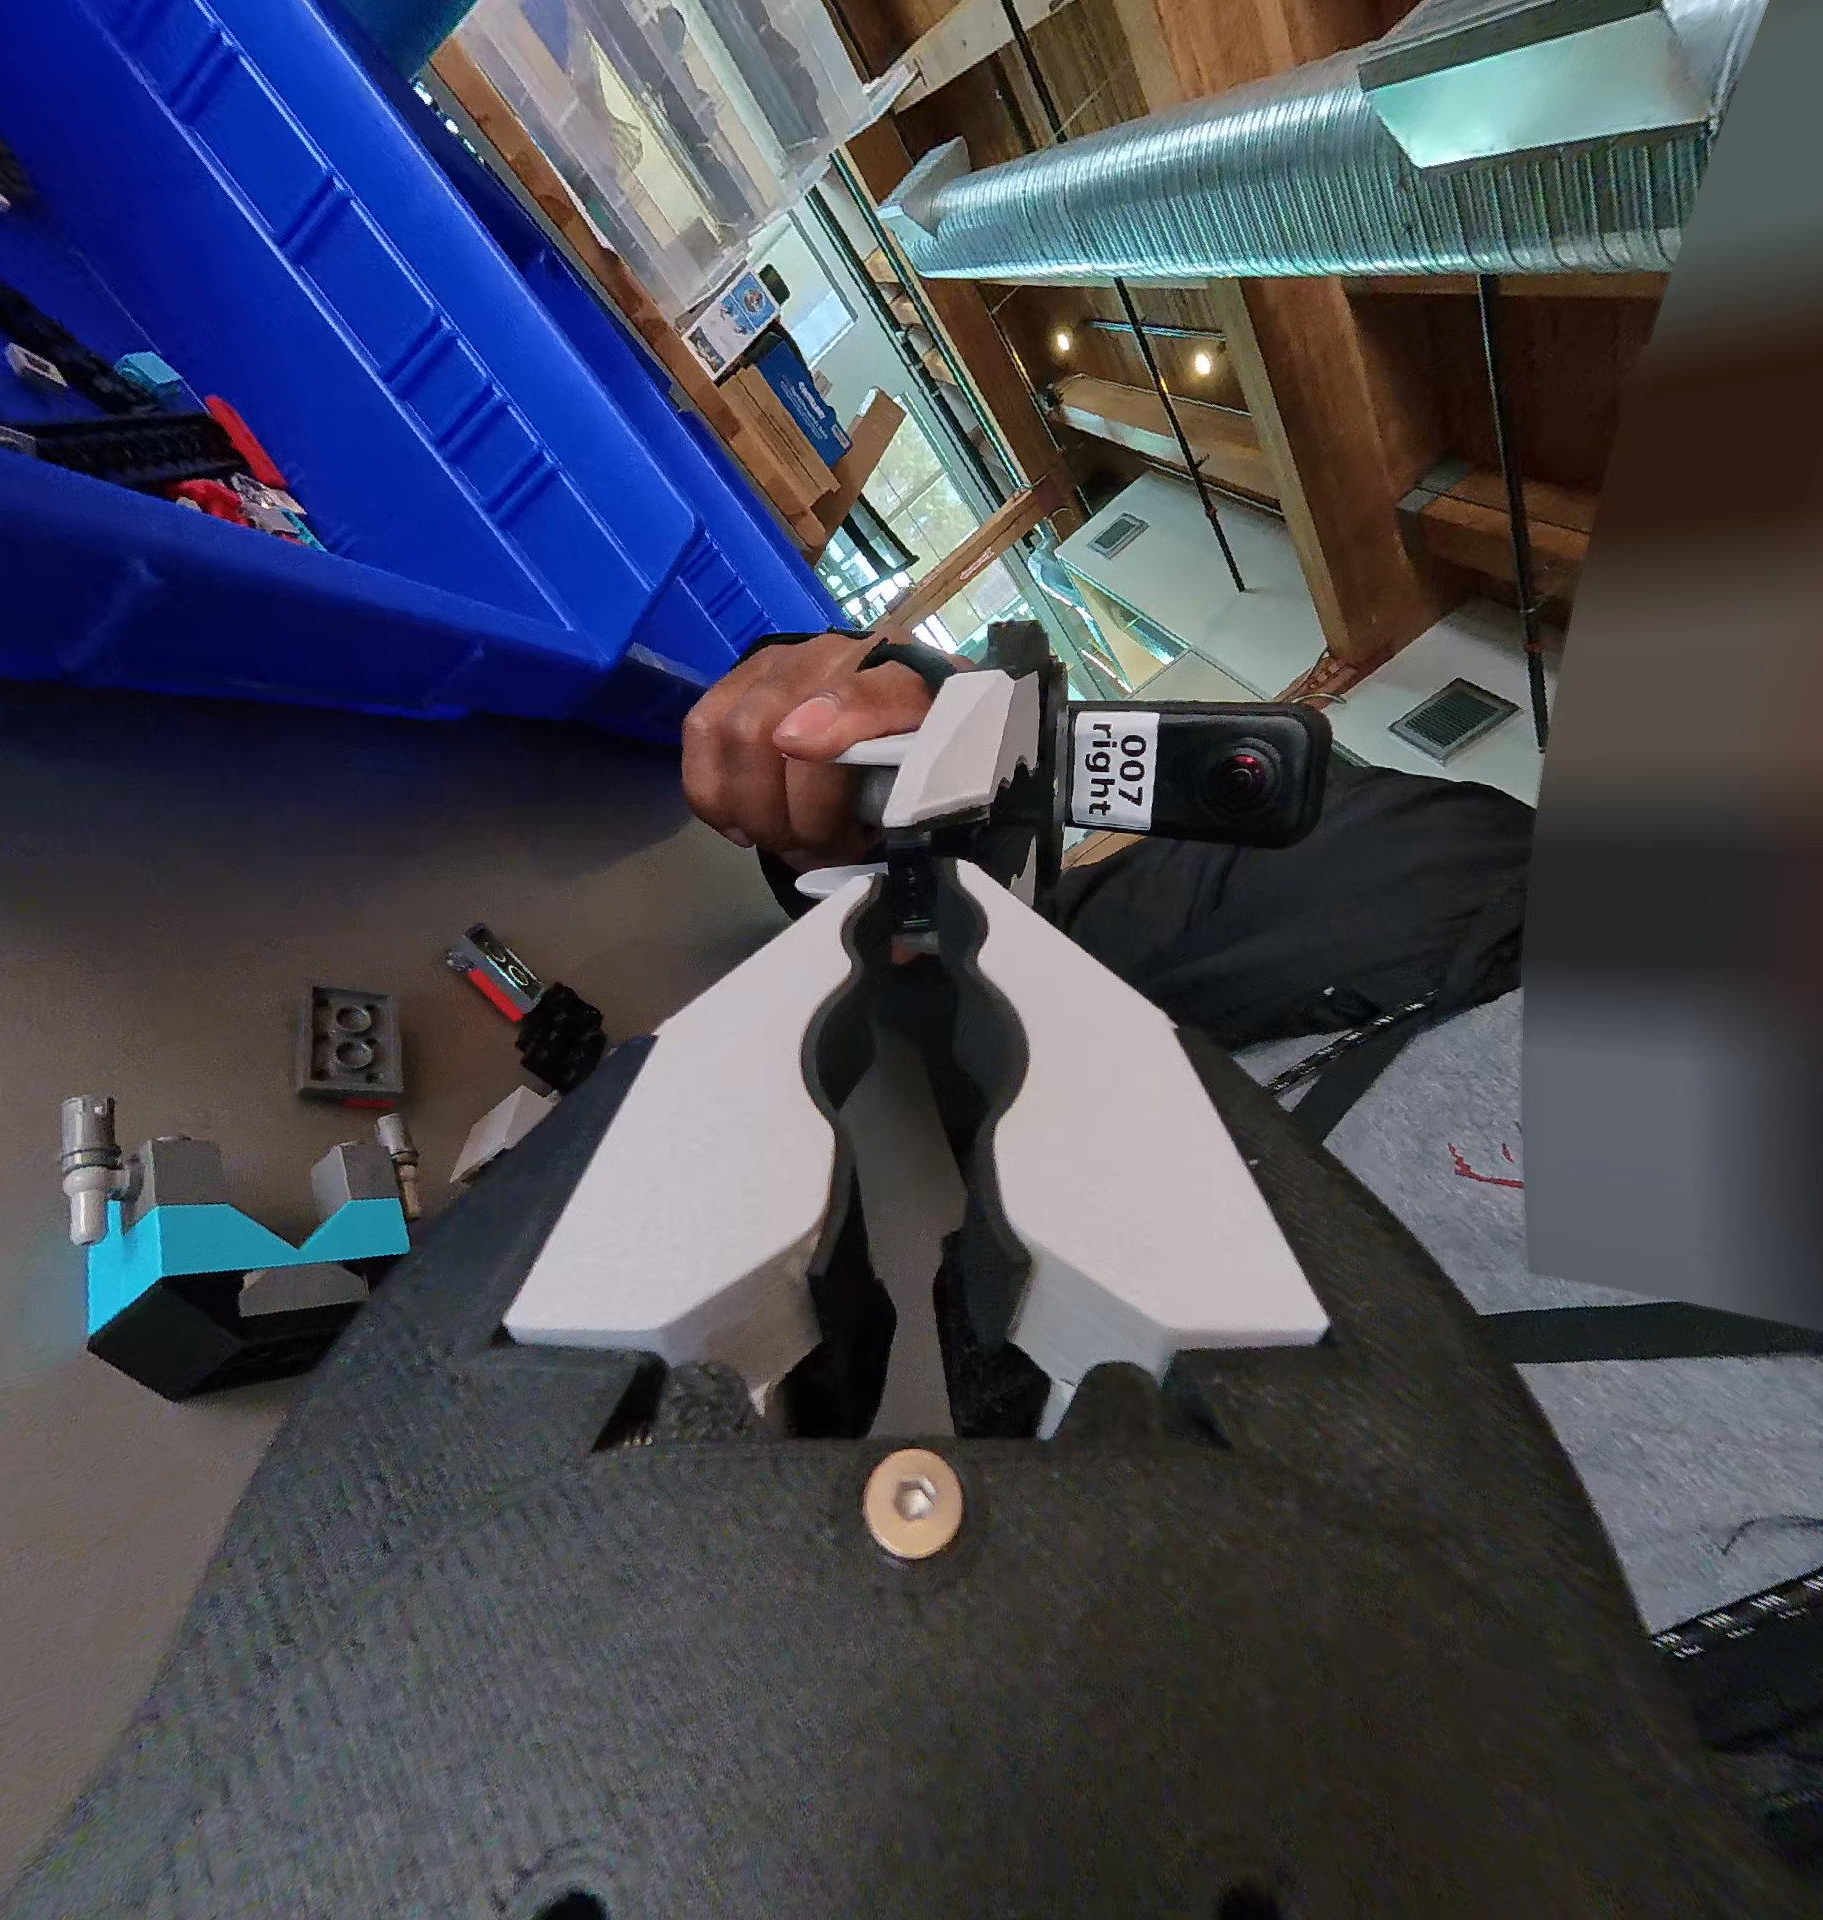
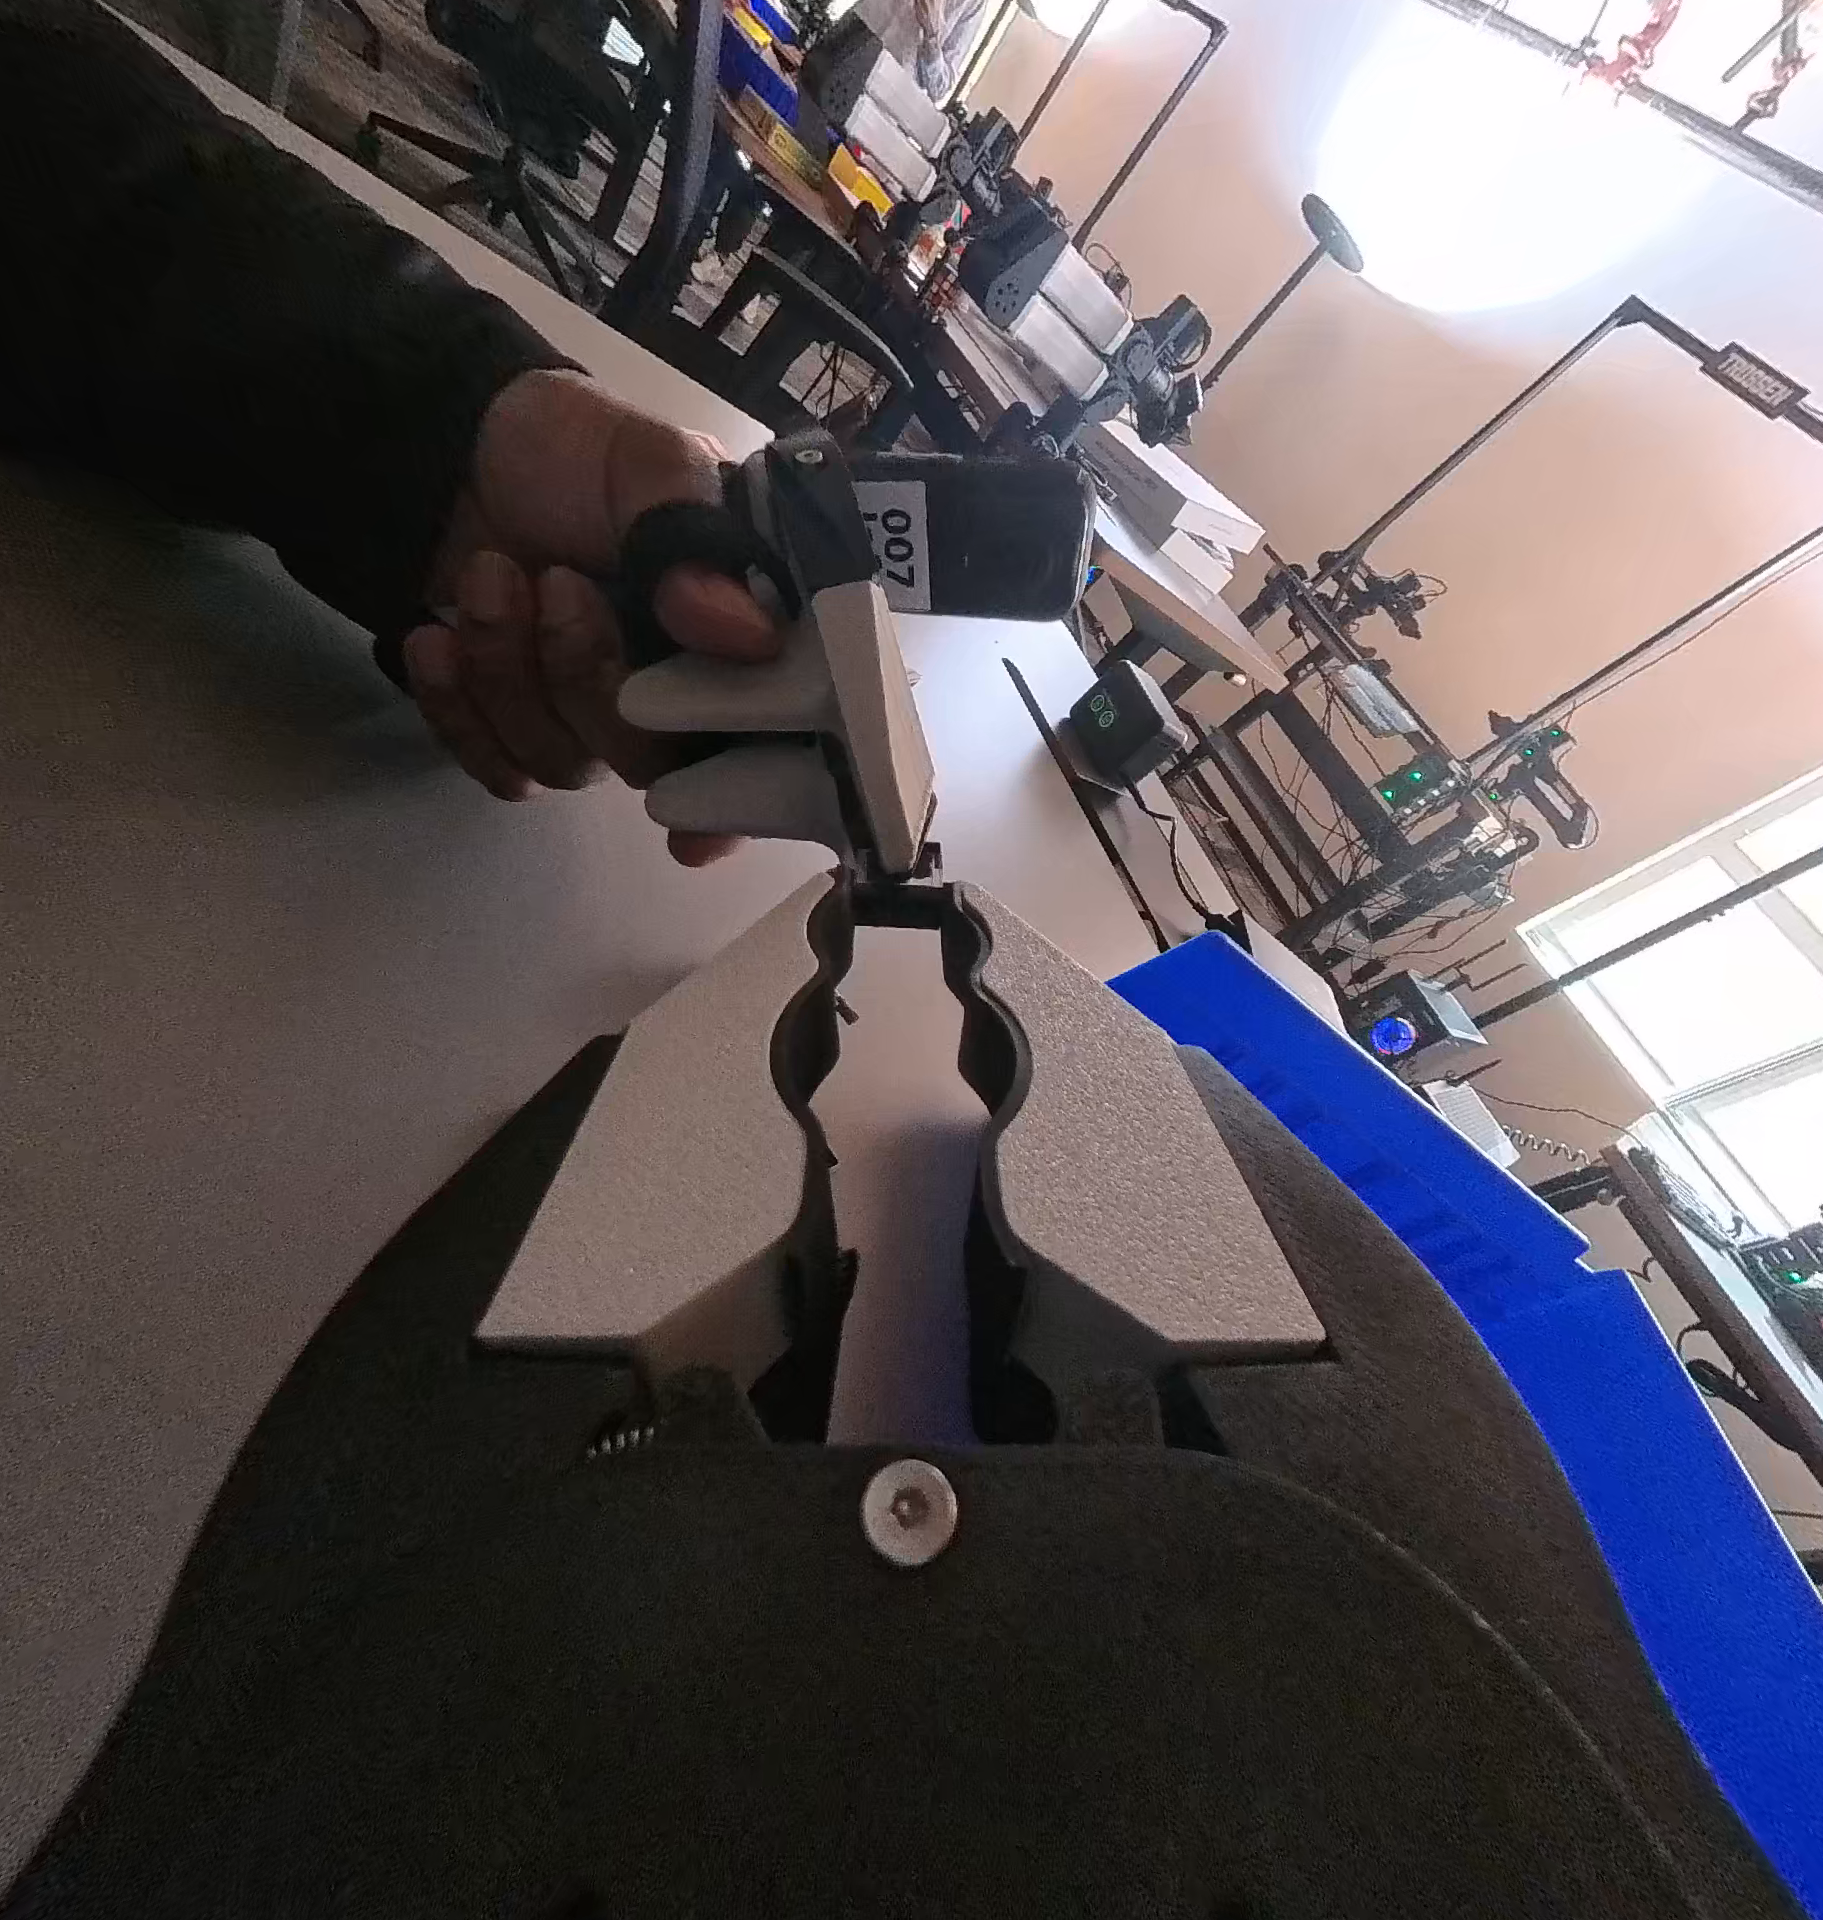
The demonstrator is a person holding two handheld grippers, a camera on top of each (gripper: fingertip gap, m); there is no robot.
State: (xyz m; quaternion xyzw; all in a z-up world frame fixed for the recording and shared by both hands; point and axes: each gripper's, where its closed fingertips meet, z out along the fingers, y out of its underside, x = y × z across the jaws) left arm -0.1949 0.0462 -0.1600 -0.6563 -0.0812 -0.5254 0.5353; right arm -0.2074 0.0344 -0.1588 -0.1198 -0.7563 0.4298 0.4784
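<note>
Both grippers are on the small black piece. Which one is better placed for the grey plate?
Left, probably: the grey plate lies beside the left gripper; the right wrist view lacks it.

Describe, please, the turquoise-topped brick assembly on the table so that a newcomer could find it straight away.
Start at the big blue plastic bin and come down onto the grey tabletop in front of it. Among the loose pieces there, the turquoise-and-black toy brick assembly lies left of the left gripper. Unlike the flat grey two-stud plate nearby, it is bulky, with a notched turquoise band, grey blocks and silver pins.
</note>
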